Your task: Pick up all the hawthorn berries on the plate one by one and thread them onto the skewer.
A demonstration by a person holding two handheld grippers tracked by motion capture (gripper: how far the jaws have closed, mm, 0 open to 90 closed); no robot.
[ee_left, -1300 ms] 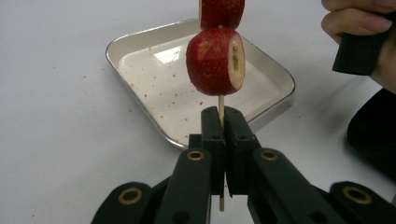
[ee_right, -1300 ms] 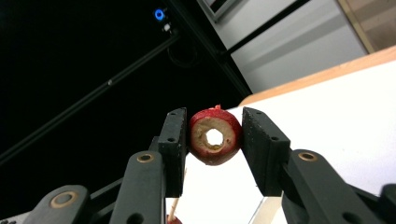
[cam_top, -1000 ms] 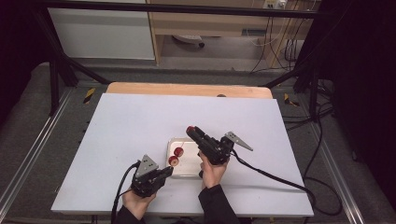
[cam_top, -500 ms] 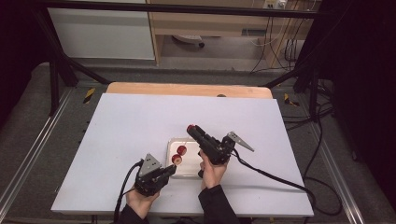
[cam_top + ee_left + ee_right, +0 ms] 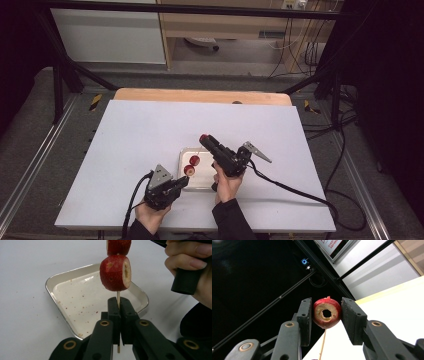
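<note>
Left tool (image 5: 119, 305) moved up clamping skewer (image 5: 118, 295); right tool (image 5: 326, 313) grips top fruit slice (image 5: 327, 313).

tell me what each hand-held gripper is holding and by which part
The left hand-held gripper pinches the thin skewer below its red fruit pieces. The right hand-held gripper clamps a cored red fruit ring by its sides.

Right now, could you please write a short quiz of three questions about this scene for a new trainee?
1. True or false: the left gripper is shut on the wooden skewer.
2. What does the right gripper hold? A) a spoon B) a red fruit ring C) a cup
3. Fill in: the skewer is held above a metal ____.

Key: 1 true; 2 B; 3 tray.
</note>
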